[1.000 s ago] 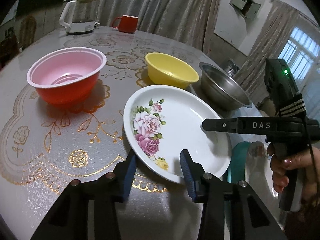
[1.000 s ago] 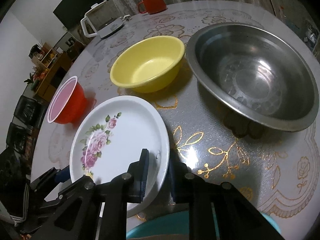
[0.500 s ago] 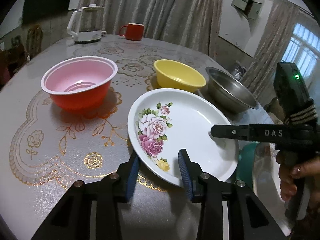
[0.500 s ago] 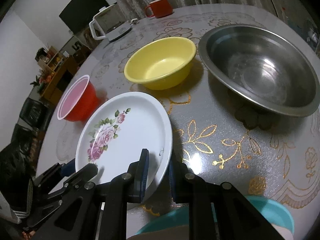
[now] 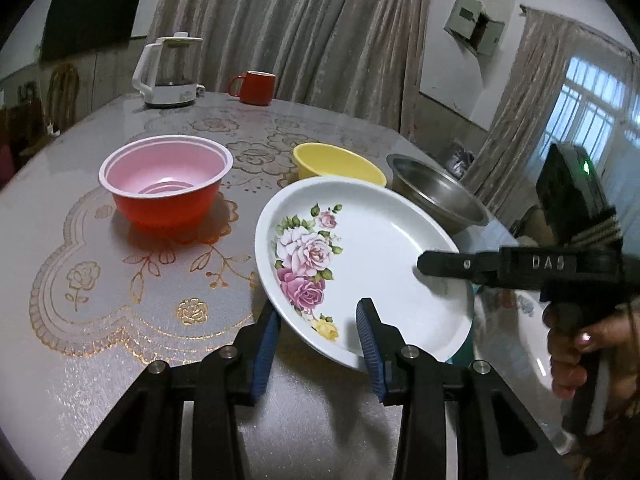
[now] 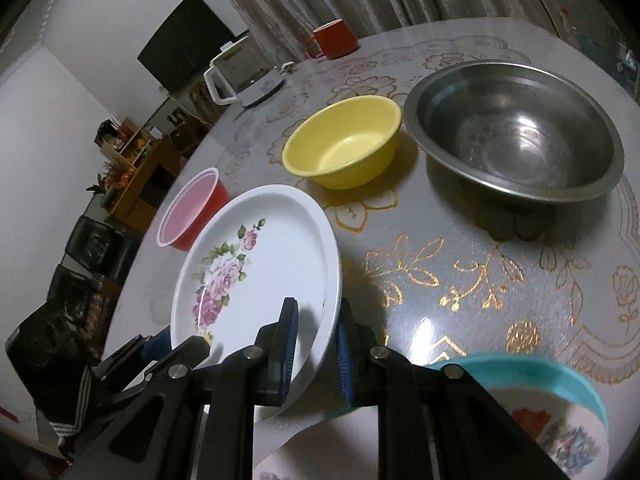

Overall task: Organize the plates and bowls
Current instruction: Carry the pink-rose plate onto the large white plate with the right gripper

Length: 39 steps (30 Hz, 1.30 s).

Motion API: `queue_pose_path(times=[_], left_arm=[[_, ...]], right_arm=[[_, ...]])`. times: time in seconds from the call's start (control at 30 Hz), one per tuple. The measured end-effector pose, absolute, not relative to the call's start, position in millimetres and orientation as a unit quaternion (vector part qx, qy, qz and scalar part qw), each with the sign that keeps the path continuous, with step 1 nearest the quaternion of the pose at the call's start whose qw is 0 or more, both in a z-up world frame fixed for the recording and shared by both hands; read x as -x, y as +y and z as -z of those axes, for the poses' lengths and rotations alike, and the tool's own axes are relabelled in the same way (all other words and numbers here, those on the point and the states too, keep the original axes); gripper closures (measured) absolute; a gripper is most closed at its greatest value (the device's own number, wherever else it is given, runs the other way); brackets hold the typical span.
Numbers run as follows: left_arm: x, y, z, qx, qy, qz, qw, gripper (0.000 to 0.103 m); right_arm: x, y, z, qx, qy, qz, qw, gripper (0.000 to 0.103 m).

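The white rose plate [image 5: 372,264] hangs tilted above the counter [image 5: 100,280], held at two rims: right hand-held gripper [image 6: 316,336] is clenched on the right rim, left hand-held gripper [image 5: 318,334] grasps the near rim. Teal plate [image 6: 560,392] lies just below and right – so the right hand is nearer, approx. a short lowering to stack.

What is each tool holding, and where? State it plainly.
Both hold the floral plate by its rim: the right tool pinches one edge, the left tool grips the near edge.
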<state>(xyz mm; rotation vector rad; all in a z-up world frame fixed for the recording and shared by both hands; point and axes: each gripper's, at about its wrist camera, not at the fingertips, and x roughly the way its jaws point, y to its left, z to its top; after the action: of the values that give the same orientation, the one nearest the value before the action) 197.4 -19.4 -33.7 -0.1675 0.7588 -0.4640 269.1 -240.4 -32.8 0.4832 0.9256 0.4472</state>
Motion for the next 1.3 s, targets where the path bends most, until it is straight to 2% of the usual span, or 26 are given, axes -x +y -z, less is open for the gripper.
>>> queue_pose_path(times=[1.3], left_arm=[[-134, -56, 8, 0.083, 0.332, 0.29, 0.894, 0.064]], right_arm=[[-178, -280, 31, -0.293, 0.381, -0.225, 0.848, 0.085]])
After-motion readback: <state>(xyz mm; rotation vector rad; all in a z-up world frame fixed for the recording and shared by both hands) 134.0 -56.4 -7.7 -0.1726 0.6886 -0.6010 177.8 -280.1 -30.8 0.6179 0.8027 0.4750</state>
